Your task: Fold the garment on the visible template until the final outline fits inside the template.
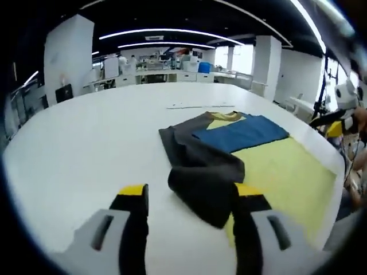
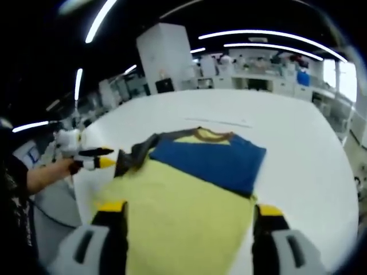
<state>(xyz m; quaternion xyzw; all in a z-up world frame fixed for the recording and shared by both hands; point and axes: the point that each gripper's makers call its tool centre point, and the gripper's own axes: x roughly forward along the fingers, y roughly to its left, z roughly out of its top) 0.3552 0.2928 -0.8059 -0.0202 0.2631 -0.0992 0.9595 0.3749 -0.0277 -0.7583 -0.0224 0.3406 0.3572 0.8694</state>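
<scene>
- Two grippers face one garment (image 1: 241,154) lying on a broad white surface (image 1: 86,137); it is a yellow shirt with a blue sleeve folded across its upper part and a grey sleeve bunched on the other side.
- By the look of it, the folding is under way: the blue sleeve (image 2: 209,160) already lies flat over the yellow body, while the grey sleeve (image 1: 200,169) is still a loose heap and not yet laid in.
- Left gripper (image 1: 192,197), in the left gripper view: its fingers are spread wide and pinch nothing. The dark lower end of the grey sleeve lies between them, close to the right-hand finger (image 1: 246,200); whether cloth and finger touch I cannot tell.
- Right gripper (image 2: 189,215), in the right gripper view: fingers also spread and empty, with the yellow hem of the garment lying between them.
- In the right gripper view the left gripper shows again at the left, just beside the grey sleeve.
- A thin line on the surface beyond the collar (image 2: 221,121) may be part of the template; its full outline is not readable.
- Next move, as I judge it: the left fingers need to pinch the grey sleeve and lay it flat over the body, then the hem can be folded up.
</scene>
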